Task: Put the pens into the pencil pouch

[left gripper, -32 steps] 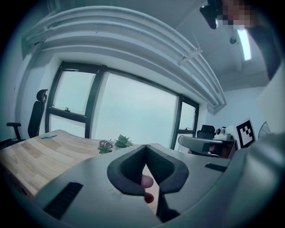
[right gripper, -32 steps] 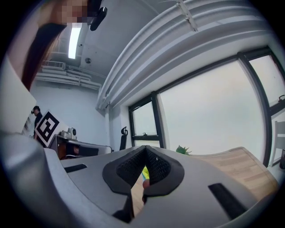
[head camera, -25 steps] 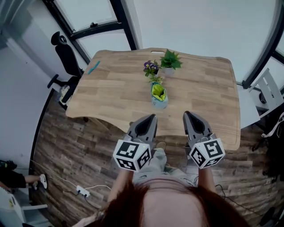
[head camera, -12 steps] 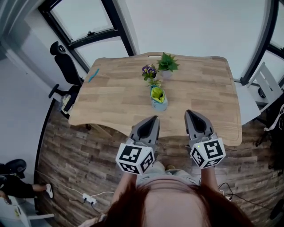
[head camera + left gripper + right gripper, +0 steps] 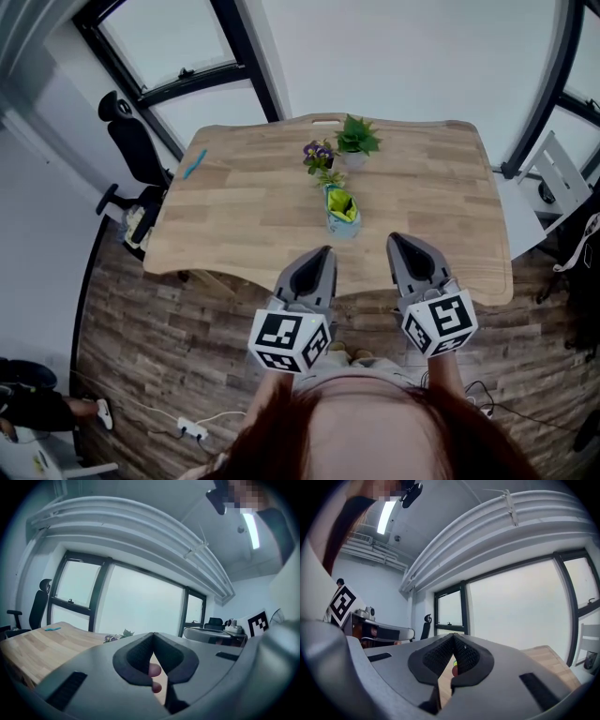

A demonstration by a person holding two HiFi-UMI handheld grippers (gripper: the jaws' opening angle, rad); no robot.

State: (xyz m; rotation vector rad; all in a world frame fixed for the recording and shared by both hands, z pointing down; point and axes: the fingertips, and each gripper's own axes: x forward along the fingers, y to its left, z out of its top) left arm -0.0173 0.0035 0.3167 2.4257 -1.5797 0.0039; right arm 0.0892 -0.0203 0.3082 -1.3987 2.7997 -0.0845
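Observation:
A light blue pencil pouch (image 5: 341, 210) with yellow-green contents lies near the middle of the wooden table (image 5: 244, 225). A blue pen (image 5: 196, 165) rests alone near the far left corner, and shows small in the left gripper view as the pen (image 5: 52, 628). My left gripper (image 5: 323, 251) and right gripper (image 5: 394, 240) hover side by side over the table's near edge, short of the pouch. Both are shut with nothing between the jaws. Their closed tips fill the left gripper view (image 5: 153, 635) and the right gripper view (image 5: 453, 636).
A pot of purple flowers (image 5: 320, 152) and a green potted plant (image 5: 357, 138) stand just beyond the pouch. A black office chair (image 5: 127, 131) sits off the table's left corner. A power strip (image 5: 192, 429) and cables lie on the wood floor at lower left.
Both grippers have risen a little and edged toward the table, still shut. Nothing on the table has moved.

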